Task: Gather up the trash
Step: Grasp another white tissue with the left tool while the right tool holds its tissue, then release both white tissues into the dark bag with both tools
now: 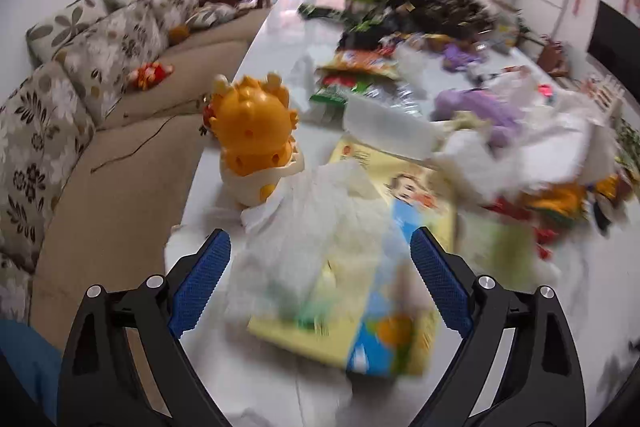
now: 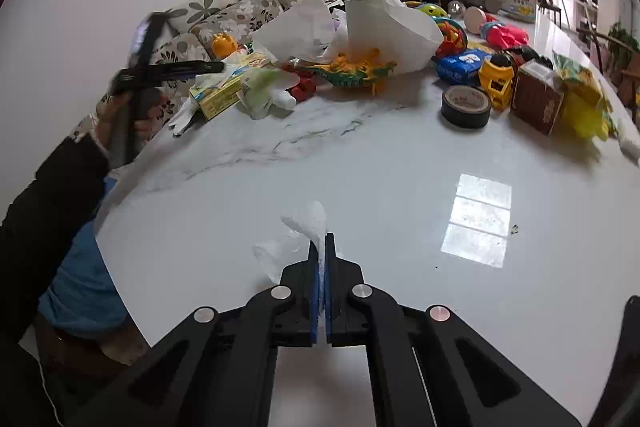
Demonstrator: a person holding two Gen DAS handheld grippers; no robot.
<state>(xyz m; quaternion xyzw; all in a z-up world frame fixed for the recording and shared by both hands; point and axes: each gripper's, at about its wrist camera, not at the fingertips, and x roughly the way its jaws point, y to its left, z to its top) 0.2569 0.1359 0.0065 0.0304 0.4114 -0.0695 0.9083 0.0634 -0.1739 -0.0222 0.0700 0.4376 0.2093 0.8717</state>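
You've got one white paper towel roll [image 2: 366, 23], one black tape roll [image 2: 466, 105], one brown cardboard box [image 2: 536, 101], one yellow-and-blue tissue box [image 1: 360, 267], one orange plastic dragon toy [image 1: 254, 131], and two black grippers with blue pads.

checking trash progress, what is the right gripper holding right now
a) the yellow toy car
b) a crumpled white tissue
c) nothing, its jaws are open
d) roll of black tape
b: in the right wrist view the right gripper has its jaws shut on a crumpled white tissue above the white table, while the black tape roll sits apart.
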